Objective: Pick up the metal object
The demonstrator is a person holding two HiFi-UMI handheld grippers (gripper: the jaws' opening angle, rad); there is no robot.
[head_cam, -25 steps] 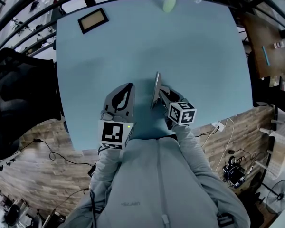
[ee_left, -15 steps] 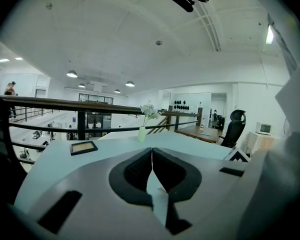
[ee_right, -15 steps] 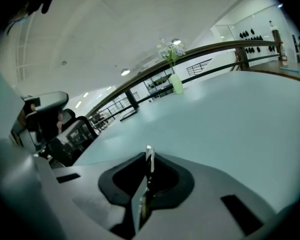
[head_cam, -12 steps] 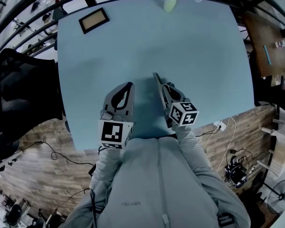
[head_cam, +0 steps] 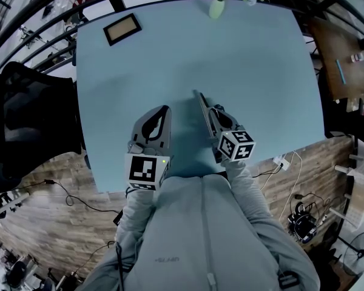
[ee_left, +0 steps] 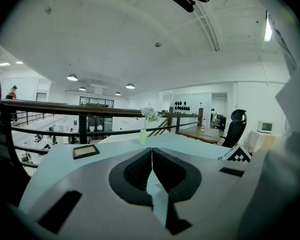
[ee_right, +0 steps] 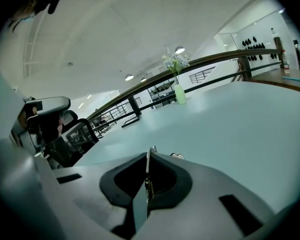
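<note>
The metal strip (head_cam: 201, 103) sits edge-up in the right gripper (head_cam: 212, 112), near the table's front edge and just ahead of the person's chest. In the head view it runs as a thin line from the jaws out toward the table's middle. The right gripper view shows that gripper (ee_right: 148, 156) pinching the strip (ee_right: 147, 166) by its flat faces, jaws pressed together on it with no gap showing. Holding so thin a piece on edge probably gives the pads two broad sides to bear on, where a flat-lying strip would offer almost nothing. Whether its far end has cleared the table (head_cam: 261, 59) cannot be told; it looks at least tipped up. The left gripper (head_cam: 164, 110) rests just beside, on the table's near part, jaws pressed together on nothing in its own view (ee_left: 151, 152), likely parked out of the way since one gripper is enough. Well beyond, at the far edge, stand a vase (head_cam: 216, 5) and a frame (head_cam: 121, 28), clear of the lift.
</note>
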